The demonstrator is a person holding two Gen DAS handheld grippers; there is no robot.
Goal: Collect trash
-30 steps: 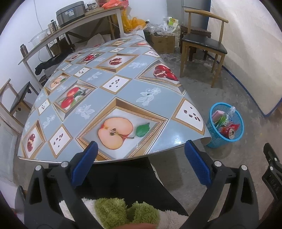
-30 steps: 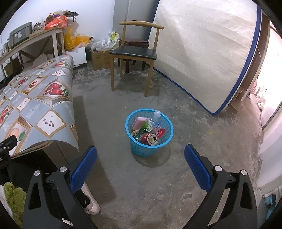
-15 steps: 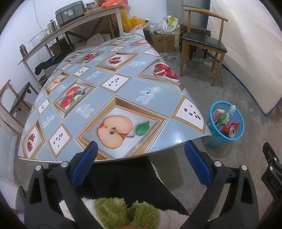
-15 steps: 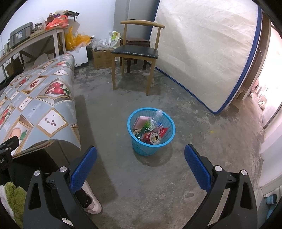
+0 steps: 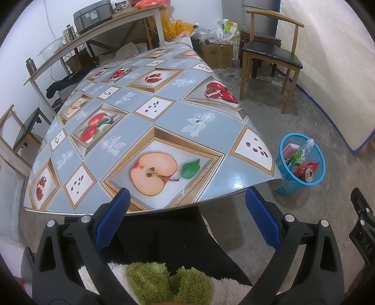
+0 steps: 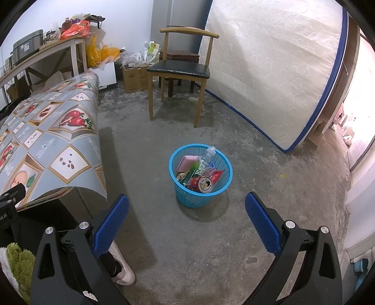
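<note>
- At the right edge of the left wrist view, the black body of the right gripper [image 5: 362, 237] carries pale letters reading "DAS"; the rest is cut off.
- At the left edge of the right wrist view, the black body of the left gripper [image 6: 7, 211] shows "LAI", partly cropped.
- Print on the red can [image 6: 201, 184] and the cooker label [image 5: 88, 16] is too small to read.

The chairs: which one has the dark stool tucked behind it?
The wooden chair with the black seat by the mattress; a dark stool stands behind it. The other chair, left of the table, has none.
</note>
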